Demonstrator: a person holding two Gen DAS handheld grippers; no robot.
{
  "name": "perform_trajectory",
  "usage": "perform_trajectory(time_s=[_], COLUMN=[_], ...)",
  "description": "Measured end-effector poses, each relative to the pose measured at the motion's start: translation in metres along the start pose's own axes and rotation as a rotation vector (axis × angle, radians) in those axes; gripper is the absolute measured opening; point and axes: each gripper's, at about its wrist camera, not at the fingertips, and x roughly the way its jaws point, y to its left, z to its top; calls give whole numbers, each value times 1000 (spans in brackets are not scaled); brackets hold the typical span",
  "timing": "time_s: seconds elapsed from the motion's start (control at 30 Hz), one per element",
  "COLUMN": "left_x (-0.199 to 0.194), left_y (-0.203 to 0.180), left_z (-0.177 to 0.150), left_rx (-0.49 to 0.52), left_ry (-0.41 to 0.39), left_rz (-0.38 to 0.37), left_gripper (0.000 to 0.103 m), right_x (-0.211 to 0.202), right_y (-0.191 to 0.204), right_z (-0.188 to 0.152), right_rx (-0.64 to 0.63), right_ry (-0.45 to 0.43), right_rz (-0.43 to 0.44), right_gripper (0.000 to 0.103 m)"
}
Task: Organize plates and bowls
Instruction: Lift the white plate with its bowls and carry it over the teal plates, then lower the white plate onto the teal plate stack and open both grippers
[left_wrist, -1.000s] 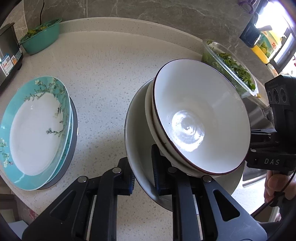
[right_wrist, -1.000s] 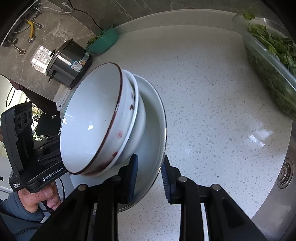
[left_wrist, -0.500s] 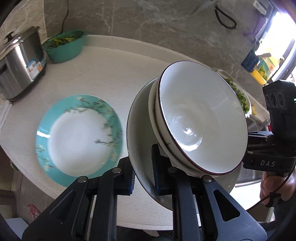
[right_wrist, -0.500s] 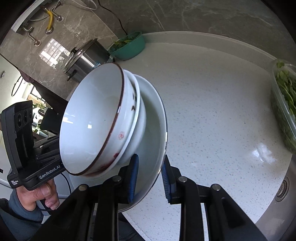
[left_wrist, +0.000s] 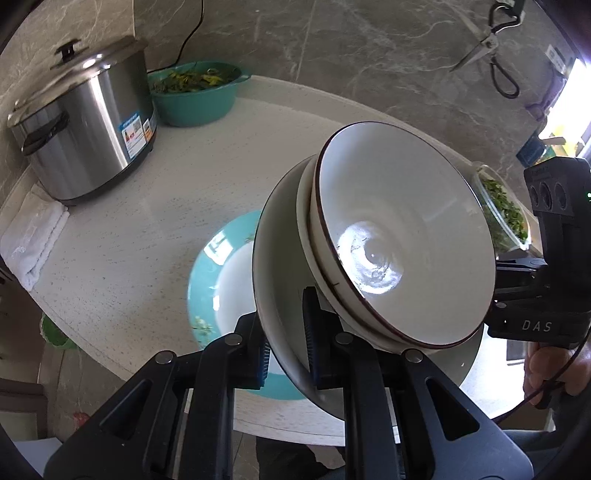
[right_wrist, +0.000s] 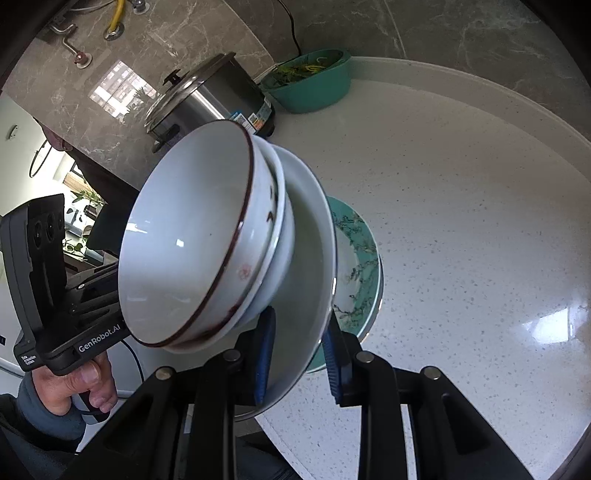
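The white plate with two bowls on it is up in the air, and the left tool and right tool each pinch its rim from opposite sides. A second ago the teal plates sat off to the side; now the stack hangs right over them, so I think it can go down there. The pot stands well apart, but the bench edge is near.

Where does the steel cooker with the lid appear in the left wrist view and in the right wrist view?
Left wrist view: the steel cooker stands at the upper left, beside the green basin.
Right wrist view: the cooker is at the upper middle, behind the held bowls.
Shared landmark: the green basin, next to the cooker in both views.
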Motion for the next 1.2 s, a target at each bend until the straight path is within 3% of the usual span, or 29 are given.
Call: perform_trajectory(time_s=[0.23,0.53,1.2], left_x=[44,72,104], left_y=[38,64,61], left_z=[-10,-16,-10], left_rx=[22,47,119], left_ry=[62,110,113], left_rz=[-19,-44,-56], left_gripper=[14,14,14], right_x=[43,71,85], right_y=[-3,-11,-12], right_z=[7,2,-12], right_rx=[45,103,145], right_ry=[31,51,32], right_rz=[-21,-44,-77], right_gripper=[28,28,29])
